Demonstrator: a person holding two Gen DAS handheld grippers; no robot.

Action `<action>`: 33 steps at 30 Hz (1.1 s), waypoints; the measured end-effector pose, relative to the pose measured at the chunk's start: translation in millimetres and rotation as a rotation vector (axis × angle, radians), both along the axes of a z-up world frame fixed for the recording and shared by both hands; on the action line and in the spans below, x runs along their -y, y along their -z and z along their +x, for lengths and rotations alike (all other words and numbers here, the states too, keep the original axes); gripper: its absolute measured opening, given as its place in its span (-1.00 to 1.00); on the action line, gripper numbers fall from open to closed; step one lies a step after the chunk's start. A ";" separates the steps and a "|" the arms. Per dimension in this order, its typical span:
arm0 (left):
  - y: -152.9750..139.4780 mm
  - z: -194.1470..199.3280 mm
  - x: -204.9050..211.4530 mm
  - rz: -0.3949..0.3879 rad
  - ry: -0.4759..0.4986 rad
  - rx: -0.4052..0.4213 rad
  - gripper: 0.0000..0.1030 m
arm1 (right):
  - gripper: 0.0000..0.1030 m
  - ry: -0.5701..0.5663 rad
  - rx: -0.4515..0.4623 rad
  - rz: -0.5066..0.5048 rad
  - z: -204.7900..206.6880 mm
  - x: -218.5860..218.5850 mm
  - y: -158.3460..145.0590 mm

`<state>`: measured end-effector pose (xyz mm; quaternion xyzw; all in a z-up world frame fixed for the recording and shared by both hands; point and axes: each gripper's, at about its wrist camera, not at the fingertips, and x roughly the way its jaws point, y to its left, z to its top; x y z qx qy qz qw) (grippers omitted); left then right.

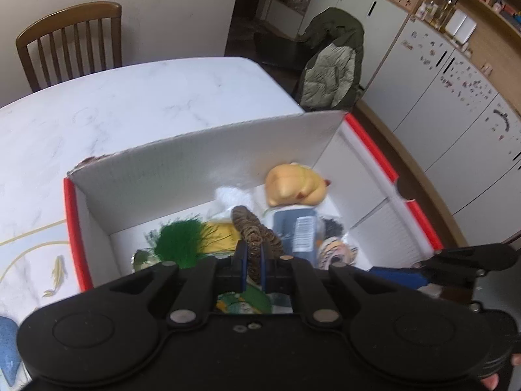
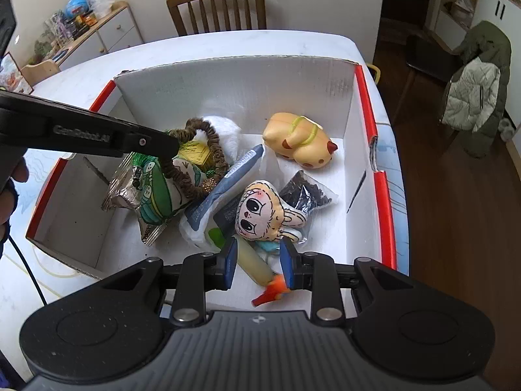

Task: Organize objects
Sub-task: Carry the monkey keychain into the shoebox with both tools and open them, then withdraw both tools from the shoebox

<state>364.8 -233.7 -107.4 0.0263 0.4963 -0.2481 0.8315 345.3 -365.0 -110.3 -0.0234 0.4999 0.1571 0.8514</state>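
Observation:
A white cardboard box with red rims (image 2: 234,88) stands on the marble table and holds several items. My left gripper (image 1: 253,262) is shut on a brown scrunchie (image 1: 257,231) and holds it inside the box; in the right wrist view the left gripper (image 2: 169,145) pinches the scrunchie (image 2: 208,163) above a green snack bag (image 2: 156,192). My right gripper (image 2: 259,262) is open and empty, over the box's near edge above a yellow tube (image 2: 252,262). A yellow toy (image 2: 298,145), a plush doll (image 2: 263,211) and a blue packet (image 2: 224,185) lie in the box.
A wooden chair (image 2: 216,6) stands behind the table (image 1: 130,97). A chair with a green jacket (image 2: 478,88) stands to the right over a wooden floor. White cabinets and shelves (image 1: 449,75) line the far wall. A low cabinet with clutter (image 2: 84,29) is at the left.

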 end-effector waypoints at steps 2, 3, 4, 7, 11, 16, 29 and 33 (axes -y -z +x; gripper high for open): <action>4.0 1.5 -1.3 0.009 -0.001 -0.008 -0.85 | -0.46 0.000 0.001 0.009 1.1 1.1 -0.8; 6.3 1.9 -0.4 0.015 0.000 -0.012 -0.83 | -0.46 0.002 0.002 0.013 1.8 1.9 -1.5; 7.4 1.6 -0.5 0.021 0.003 -0.013 -0.79 | -0.46 0.003 0.002 0.017 2.3 2.8 -2.5; 9.8 0.5 -1.3 0.036 0.002 -0.015 -0.67 | -0.46 0.005 0.011 0.037 1.8 5.4 -6.8; 9.4 -1.7 -3.7 0.034 -0.003 -0.012 -0.52 | -0.35 0.013 0.029 0.075 -1.3 9.0 -14.0; 5.8 -8.9 -5.8 0.036 -0.002 0.004 -0.30 | 0.01 0.033 0.062 0.115 -8.1 12.8 -23.2; -23.6 -48.2 -20.0 0.015 0.007 0.096 0.15 | 0.02 0.039 0.138 0.160 -33.1 13.2 -46.9; -34.9 -64.1 -26.8 0.007 0.013 0.132 0.19 | 0.02 0.027 0.173 0.146 -43.7 10.6 -54.0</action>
